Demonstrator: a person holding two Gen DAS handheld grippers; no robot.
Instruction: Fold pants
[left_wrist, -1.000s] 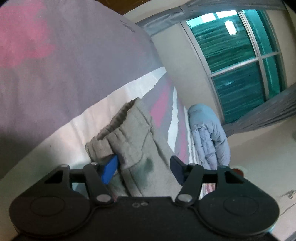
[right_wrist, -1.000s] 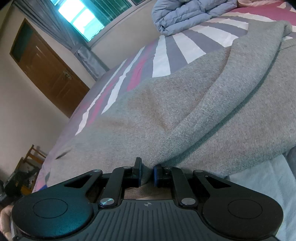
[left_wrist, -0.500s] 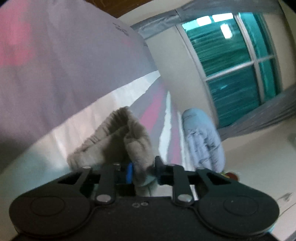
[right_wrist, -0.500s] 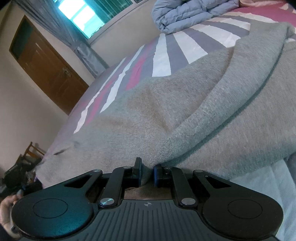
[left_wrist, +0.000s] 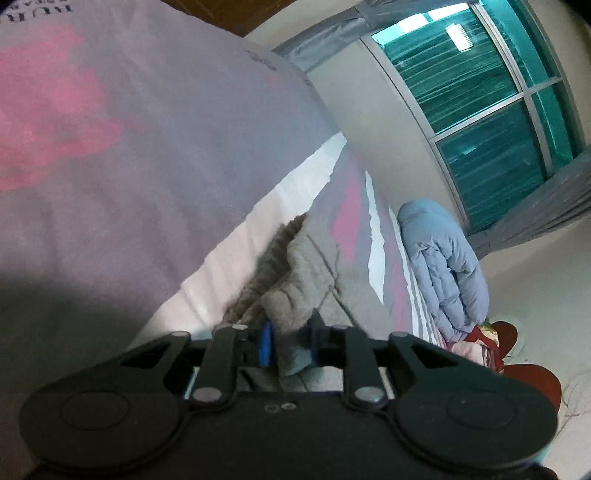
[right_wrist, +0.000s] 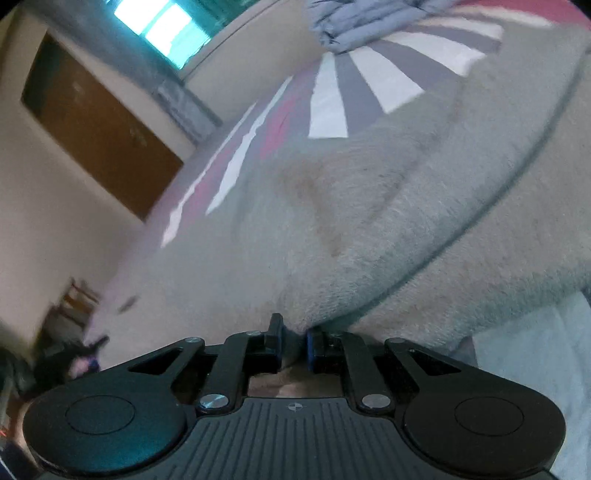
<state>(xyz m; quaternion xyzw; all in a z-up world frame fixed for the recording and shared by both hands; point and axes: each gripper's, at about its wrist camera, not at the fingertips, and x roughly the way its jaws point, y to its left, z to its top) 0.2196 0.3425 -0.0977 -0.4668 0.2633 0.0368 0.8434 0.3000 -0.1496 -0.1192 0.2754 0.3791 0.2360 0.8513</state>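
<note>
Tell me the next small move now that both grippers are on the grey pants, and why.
Probably lift both ends together and carry them over to start the fold. The left gripper, whose jaws have just been closing, pinches bunched cloth at the waistband of the grey pants; the right gripper is clamped on an edge of them, and most still lies on the striped bed.

Our left gripper (left_wrist: 290, 341): matte black body, two round discs at outer corners, angled link arms pinned with silver screws, blue pads on fingertips (left_wrist: 265, 342), two small circles stamped at centre of top plate. Our right gripper (right_wrist: 293, 341): same black build, ribbed top plate with crosshair mark, silver screws on links, blue pad edge visible on one finger.
</note>
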